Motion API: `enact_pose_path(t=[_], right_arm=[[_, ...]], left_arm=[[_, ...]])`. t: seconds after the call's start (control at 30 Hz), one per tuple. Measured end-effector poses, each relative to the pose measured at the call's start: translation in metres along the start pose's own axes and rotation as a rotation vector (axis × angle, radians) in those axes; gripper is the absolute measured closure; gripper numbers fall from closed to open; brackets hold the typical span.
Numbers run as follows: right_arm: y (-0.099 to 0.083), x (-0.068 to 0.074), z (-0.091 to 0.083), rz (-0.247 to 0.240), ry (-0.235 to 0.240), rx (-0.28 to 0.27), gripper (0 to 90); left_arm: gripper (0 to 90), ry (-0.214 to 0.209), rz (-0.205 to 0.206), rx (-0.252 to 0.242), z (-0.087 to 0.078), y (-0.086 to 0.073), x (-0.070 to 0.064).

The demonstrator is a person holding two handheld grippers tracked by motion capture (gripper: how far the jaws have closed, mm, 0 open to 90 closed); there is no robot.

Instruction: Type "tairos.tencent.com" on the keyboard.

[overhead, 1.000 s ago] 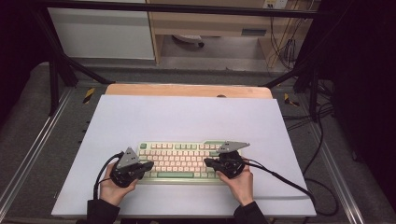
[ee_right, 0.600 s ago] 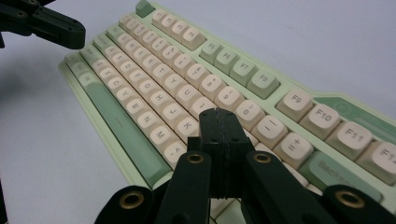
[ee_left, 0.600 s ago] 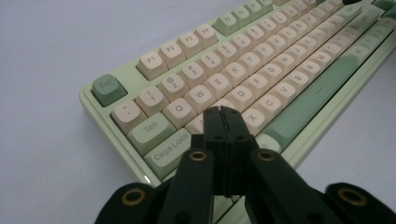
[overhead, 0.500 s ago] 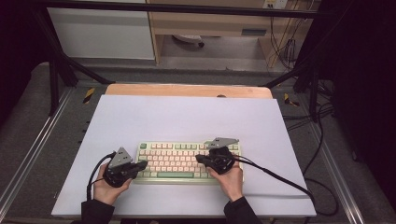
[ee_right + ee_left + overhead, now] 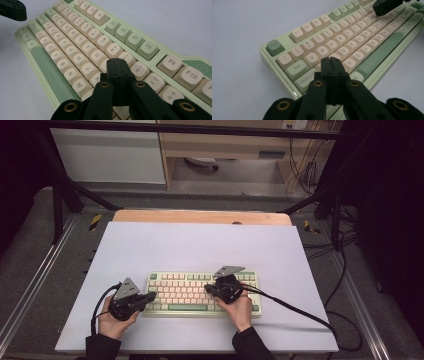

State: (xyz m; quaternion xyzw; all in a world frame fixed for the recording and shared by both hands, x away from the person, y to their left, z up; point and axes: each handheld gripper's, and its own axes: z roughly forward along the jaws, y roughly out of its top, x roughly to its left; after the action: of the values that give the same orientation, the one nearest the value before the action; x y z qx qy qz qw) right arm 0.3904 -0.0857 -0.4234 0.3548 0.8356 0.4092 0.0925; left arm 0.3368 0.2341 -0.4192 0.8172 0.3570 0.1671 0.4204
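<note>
A pale green keyboard [image 5: 185, 292] with cream and green keys lies near the front of the table. My left gripper [image 5: 151, 296] is shut on nothing, its tip at the keyboard's left end. In the left gripper view the closed jaws of the left gripper [image 5: 330, 60] sit over the keys beside Caps Lock on the keyboard [image 5: 362, 35]. My right gripper [image 5: 208, 290] is also shut and empty, pointing left over the middle keys. In the right gripper view the right gripper [image 5: 116, 60] hovers over the keyboard [image 5: 75, 37], near the K, L and O keys. Whether either tip touches a key is unclear.
A white mat [image 5: 200, 245] covers the table, with a wooden strip [image 5: 200, 216] along its far edge. The right gripper's cable [image 5: 300, 312] trails across the mat to the right. Metal frame rails [image 5: 30, 285] flank the table.
Both grippers have shifted left. The right one moved from the keyboard's right end toward its middle, and the left one slid slightly left at the left end. Both stayed shut.
</note>
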Motion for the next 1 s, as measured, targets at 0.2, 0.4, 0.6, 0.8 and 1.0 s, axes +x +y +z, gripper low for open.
enact_pose_path(t=[0.2, 0.4, 0.6, 0.8, 1.0], right_arm=[[-0.001, -0.002, 0.004, 0.007, -0.001, 0.01, 90.0], [-0.002, -0.002, 0.008, 0.011, -0.007, 0.017, 90.0], [0.0, 0.0, 0.002, 0.005, 0.004, 0.0, 90.0], [0.001, 0.005, -0.009, -0.008, 0.029, -0.019, 90.0], [0.001, 0.012, -0.014, -0.014, 0.054, -0.02, 90.0]], left_arm=[[89.7, 0.005, -0.002, 0.0, -0.001, 0.0, 0.001], [89.8, 0.005, 0.002, 0.001, 0.0, 0.0, 0.0], [89.7, 0.004, 0.0, -0.001, -0.001, 0.0, 0.001], [89.8, 0.006, 0.0, -0.001, -0.001, -0.001, 0.001], [89.7, 0.007, -0.004, -0.002, -0.001, -0.001, 0.001]])
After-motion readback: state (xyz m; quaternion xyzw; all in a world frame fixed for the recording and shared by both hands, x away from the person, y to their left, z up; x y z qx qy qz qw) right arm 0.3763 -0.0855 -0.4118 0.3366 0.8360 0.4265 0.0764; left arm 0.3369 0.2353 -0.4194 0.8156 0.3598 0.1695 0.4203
